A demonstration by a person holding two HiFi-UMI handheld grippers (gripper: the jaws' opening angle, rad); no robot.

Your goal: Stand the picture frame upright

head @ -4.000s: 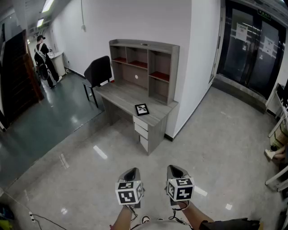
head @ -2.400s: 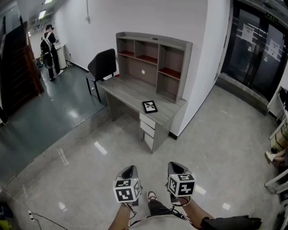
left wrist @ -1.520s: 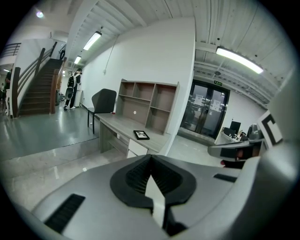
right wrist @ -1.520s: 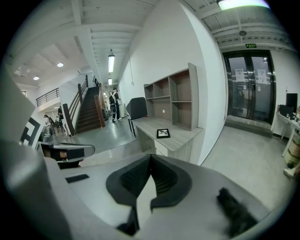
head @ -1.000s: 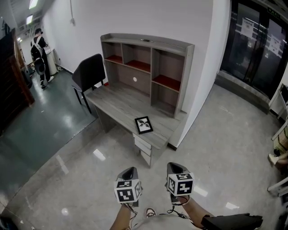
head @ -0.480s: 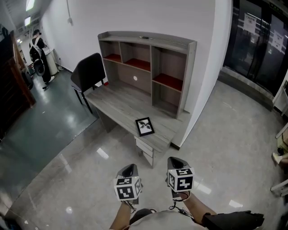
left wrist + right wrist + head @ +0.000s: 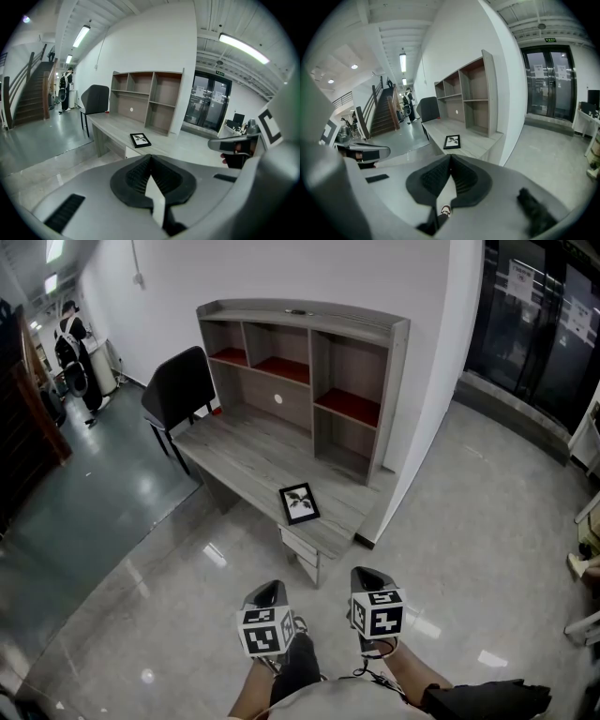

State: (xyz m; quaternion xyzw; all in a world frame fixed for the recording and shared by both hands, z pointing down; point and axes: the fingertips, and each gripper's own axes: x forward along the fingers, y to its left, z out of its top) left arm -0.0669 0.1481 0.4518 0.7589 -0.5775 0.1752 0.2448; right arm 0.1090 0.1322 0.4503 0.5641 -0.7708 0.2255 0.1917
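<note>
The picture frame [image 7: 299,503] is black with a white mat and lies flat, face up, near the front right corner of the grey desk [image 7: 234,451]. It also shows in the left gripper view [image 7: 140,139] and the right gripper view [image 7: 452,141]. My left gripper [image 7: 271,589] and right gripper [image 7: 366,574] are held side by side over the floor, well short of the desk. Both point toward the frame. Their jaws meet at the tips with nothing between them, as seen for the left gripper [image 7: 150,157] and the right gripper [image 7: 450,157].
A shelf hutch [image 7: 309,362] stands along the back of the desk. A black chair [image 7: 178,390] sits at the desk's left end, and drawers [image 7: 302,545] hang under the frame's corner. Glass doors [image 7: 534,315] are at the right. A person [image 7: 70,343] stands far off at the left.
The view has drawn closer to the desk over the last seconds, so the frame sits nearer. Both grippers stay side by side, unchanged. A leg has stepped forward below them.
</note>
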